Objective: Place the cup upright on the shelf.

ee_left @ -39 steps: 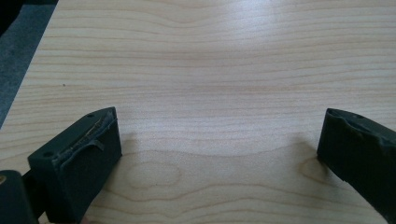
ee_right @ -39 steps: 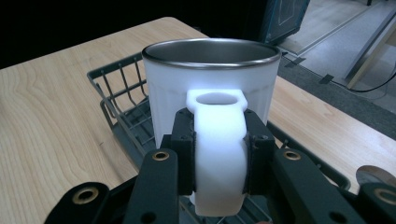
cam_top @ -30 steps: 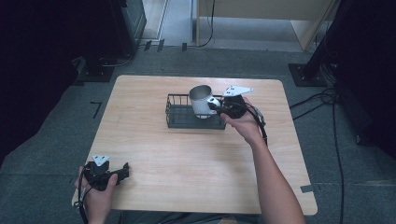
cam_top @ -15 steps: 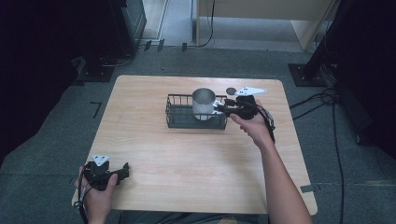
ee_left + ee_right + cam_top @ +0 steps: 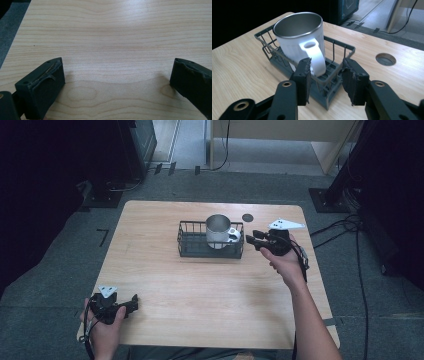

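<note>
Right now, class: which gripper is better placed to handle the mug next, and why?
Right. The right gripper sits open beside the basket, facing the mug; the left gripper rests at the table's near corner.

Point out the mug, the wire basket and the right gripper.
mug (image 5: 297,37): right gripper view, white side wall.
wire basket (image 5: 192,247): high view, front wall.
right gripper (image 5: 325,75): right gripper view, gap between open fingertips.

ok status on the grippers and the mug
Right gripper open, jaws just opened, off the handle. Mug upright in wire basket. Left gripper open, idle on table. Nothing in the way.
</note>
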`<state>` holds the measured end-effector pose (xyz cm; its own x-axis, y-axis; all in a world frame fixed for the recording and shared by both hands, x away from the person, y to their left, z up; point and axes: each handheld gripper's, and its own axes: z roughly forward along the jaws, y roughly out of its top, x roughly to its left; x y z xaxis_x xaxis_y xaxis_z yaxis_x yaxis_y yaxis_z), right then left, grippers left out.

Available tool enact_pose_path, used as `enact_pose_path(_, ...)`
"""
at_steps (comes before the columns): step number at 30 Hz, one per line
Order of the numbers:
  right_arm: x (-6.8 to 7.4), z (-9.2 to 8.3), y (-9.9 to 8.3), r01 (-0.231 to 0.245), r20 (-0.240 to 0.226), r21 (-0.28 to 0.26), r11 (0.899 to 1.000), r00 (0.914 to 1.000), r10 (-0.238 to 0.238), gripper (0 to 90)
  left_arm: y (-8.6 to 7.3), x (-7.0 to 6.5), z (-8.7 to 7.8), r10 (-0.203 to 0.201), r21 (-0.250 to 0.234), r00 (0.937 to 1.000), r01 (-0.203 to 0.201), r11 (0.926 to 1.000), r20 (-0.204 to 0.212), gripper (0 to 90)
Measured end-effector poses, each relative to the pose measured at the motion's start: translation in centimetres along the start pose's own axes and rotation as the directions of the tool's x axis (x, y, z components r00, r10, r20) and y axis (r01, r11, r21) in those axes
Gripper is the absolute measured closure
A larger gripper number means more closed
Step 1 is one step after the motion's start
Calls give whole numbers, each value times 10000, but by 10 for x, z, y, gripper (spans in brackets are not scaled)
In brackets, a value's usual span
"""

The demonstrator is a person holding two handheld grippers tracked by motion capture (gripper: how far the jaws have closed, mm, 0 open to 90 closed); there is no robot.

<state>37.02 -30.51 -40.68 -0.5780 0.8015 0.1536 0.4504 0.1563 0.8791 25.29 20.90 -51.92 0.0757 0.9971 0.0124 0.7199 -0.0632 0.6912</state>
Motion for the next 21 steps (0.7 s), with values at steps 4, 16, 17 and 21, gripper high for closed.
enact_pose_path(4, 1, -11, -5, -151, 224, -87, 9998, 9996, 153, 557, 0, 0, 0, 2, 11, 10000, -2, 10000, 6, 0)
enact_pose_path(16, 7, -40, -23, -684, 1572, -13, 9977, 9852, 678, 268, 0, 0, 0, 10, 11, 10000, -10, 10000, 8, 0)
enact_pose_path(17, 8, -42, -26, -711, 1707, 35, 9975, 9829, 695, 231, 0, 0, 0, 7, 5, 10000, -7, 10000, 8, 0)
enact_pose_path(21, 9, -49, -35, -828, 2209, 271, 9962, 9724, 748, 101, 0, 0, 0, -3, -4, 10000, 3, 10000, 4, 0)
